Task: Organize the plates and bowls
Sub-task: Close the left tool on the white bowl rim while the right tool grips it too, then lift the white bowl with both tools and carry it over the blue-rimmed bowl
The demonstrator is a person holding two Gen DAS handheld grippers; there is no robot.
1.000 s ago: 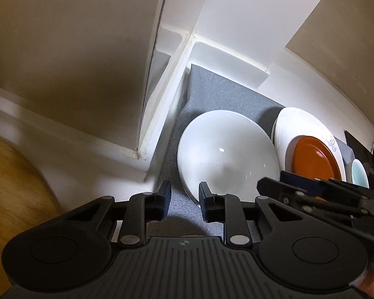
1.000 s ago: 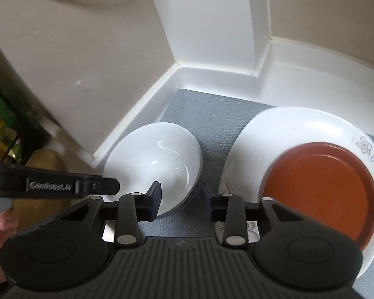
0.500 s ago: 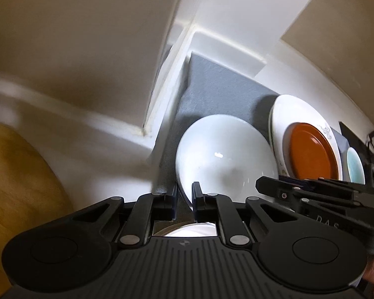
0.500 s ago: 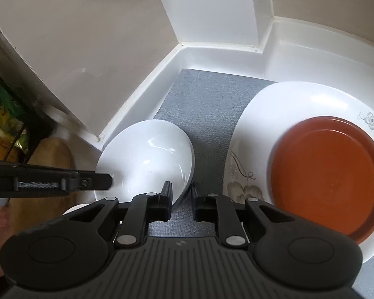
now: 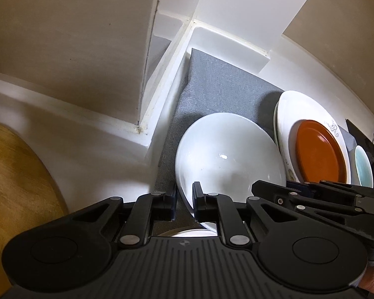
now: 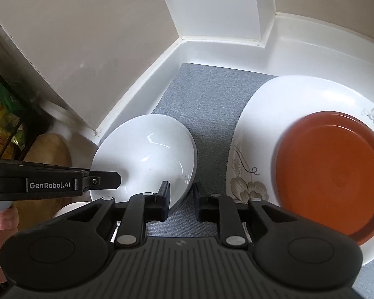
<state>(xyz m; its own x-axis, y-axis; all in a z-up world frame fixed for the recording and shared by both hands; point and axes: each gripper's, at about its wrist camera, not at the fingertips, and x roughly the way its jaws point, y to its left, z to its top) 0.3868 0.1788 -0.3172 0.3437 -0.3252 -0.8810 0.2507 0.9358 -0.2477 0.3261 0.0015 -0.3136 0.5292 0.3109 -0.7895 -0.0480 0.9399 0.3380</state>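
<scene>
Here, through the left wrist camera, the left gripper (image 5: 183,203) has its two black fingers set astride the near rim of the glossy white ceramic bowl (image 5: 227,154), one finger outside the wall and one inside, the gap between them narrow. Whether the pads actually press the rim I cannot tell. The bowl sits on the grey woven shelf liner (image 5: 212,87), straight ahead of the fingers and touching them at its near edge. Just to its right lies the large white plate with a floral print (image 5: 289,109), carrying the round terracotta-orange plate (image 5: 316,149); a pale teal dish (image 5: 362,165) shows further right. The right gripper (image 5: 311,191) crosses the lower right of this view.

From the right wrist camera, the right gripper (image 6: 180,199) straddles the same white bowl (image 6: 142,154) at its right-hand rim: the left finger lies over the bowl's inside, the right finger over the liner (image 6: 209,109) outside, with a moderate gap and no contact that I can confirm. The floral plate (image 6: 281,99) and orange plate (image 6: 331,174) lie to the right, near but apart from the fingers. The left gripper's arm (image 6: 54,182) reaches in from the left.

Both grippers are at the bowl's rim; the left looks the more closed on it.
</scene>
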